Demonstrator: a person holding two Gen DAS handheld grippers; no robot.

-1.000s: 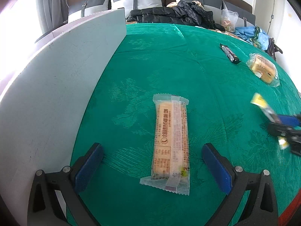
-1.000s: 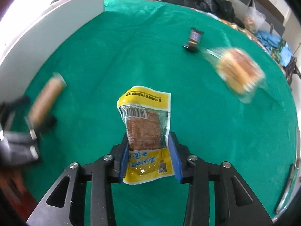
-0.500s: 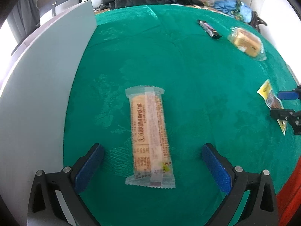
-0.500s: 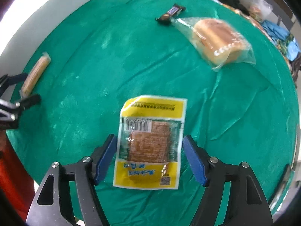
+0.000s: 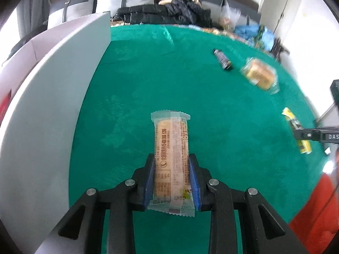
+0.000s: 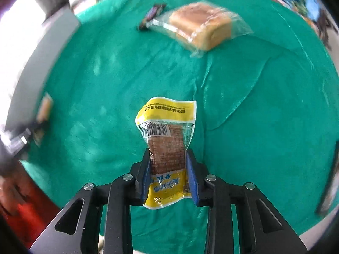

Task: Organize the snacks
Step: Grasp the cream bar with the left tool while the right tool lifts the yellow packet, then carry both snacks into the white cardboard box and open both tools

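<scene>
Snacks in both tools: left gripper jaws closing on long biscuit pack, right gripper jaws closing on yellow packet, both over the green cloth, light, crinkly, likely slippery, best pinched mid-body across the width.

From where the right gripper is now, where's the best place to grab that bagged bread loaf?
Grip the bread loaf across its short sides from above; it lies flat, and the loose clear bag would slip. The dark bar touches its far-left end, so avoid that end.
</scene>
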